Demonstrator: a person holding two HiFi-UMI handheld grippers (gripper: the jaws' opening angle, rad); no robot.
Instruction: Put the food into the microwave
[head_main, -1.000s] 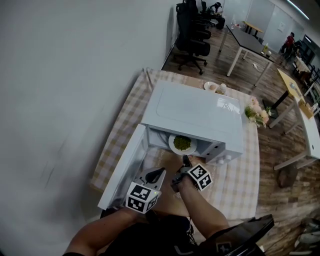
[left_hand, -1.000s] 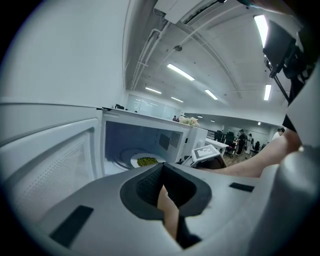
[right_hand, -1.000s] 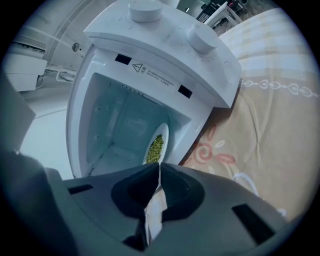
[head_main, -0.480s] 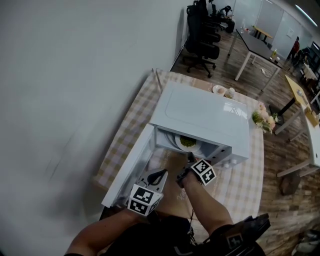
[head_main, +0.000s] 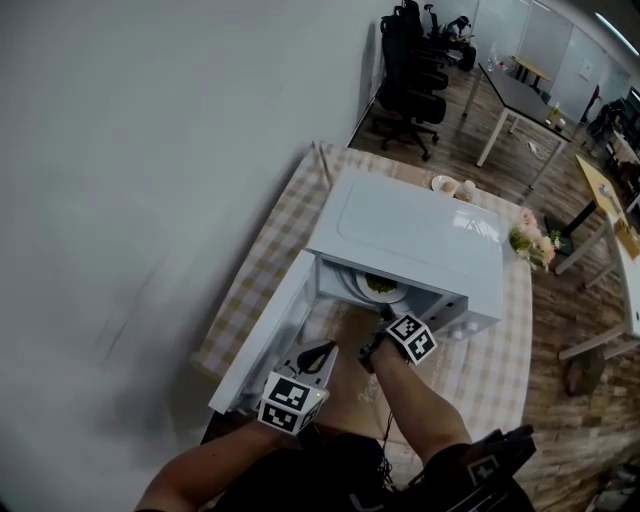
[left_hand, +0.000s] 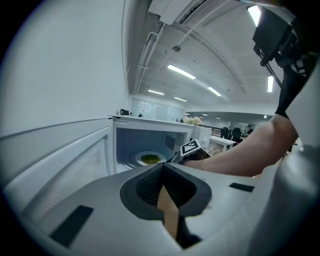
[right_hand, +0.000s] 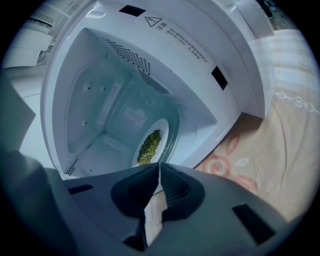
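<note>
Checked tablecloth (head_main: 265, 260) is bearing open white microwave (head_main: 410, 235); right gripper (right_hand: 159, 166) is pinching round white plate of green food (right_hand: 164, 128) to seat it inside, left gripper (left_hand: 162, 166) idling closed, empty.

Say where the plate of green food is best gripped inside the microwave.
Pinch the plate by its near rim, coming in through the open front of the microwave. The rim is thin and bare, the food lies mid-plate, and walls close the other sides. The right gripper grips there.
</note>
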